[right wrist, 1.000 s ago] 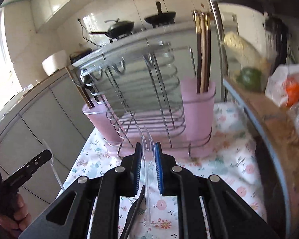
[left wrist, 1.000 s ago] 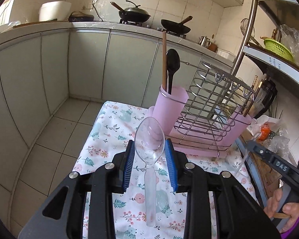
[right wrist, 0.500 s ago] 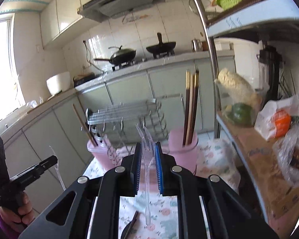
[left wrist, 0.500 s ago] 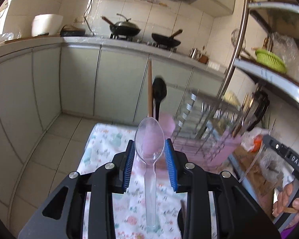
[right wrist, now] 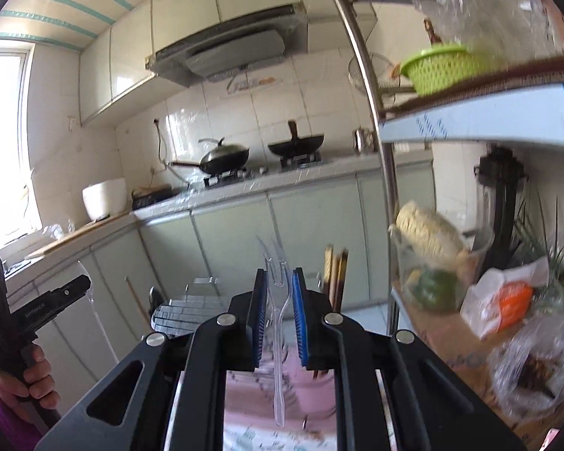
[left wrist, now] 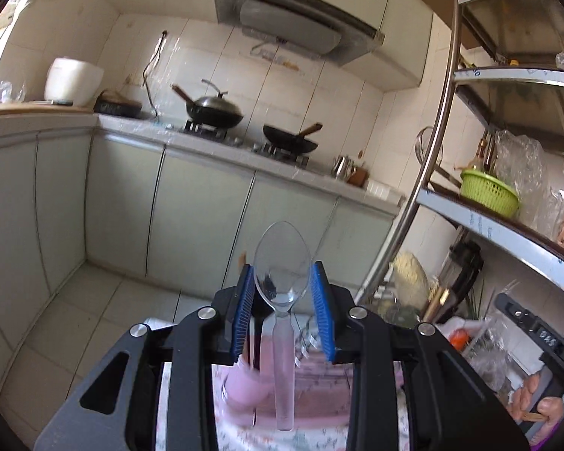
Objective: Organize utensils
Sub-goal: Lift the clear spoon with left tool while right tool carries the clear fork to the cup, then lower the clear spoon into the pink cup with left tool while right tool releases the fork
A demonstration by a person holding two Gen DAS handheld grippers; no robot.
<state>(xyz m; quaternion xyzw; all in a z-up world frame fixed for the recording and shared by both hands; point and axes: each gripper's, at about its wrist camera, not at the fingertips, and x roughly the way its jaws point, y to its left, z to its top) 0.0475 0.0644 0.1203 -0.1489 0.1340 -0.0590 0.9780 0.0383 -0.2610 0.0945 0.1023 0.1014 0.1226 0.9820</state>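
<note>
Left gripper (left wrist: 285, 302): blue pads closed on a clear plastic spoon (left wrist: 282, 285), bowl upright above the pads, handle hanging down toward the camera.

Right gripper (right wrist: 279, 314): blue pads closed on a clear plastic fork (right wrist: 276, 285), tines up, handle trailing down.

Writing: partial characters on the right gripper's body at the right edge of the left view, not legible; faint lettering on the left gripper's body in the right view, not legible.

Just beyond and below both grippers: pink utensil cup (left wrist: 244, 391) and wire dish rack (right wrist: 186, 310), blurred; wooden chopsticks (right wrist: 334, 276) upright right of the fork.

Far: bench with two woks (left wrist: 213, 108). Right: metal shelf, green basket (left wrist: 488, 196).
</note>
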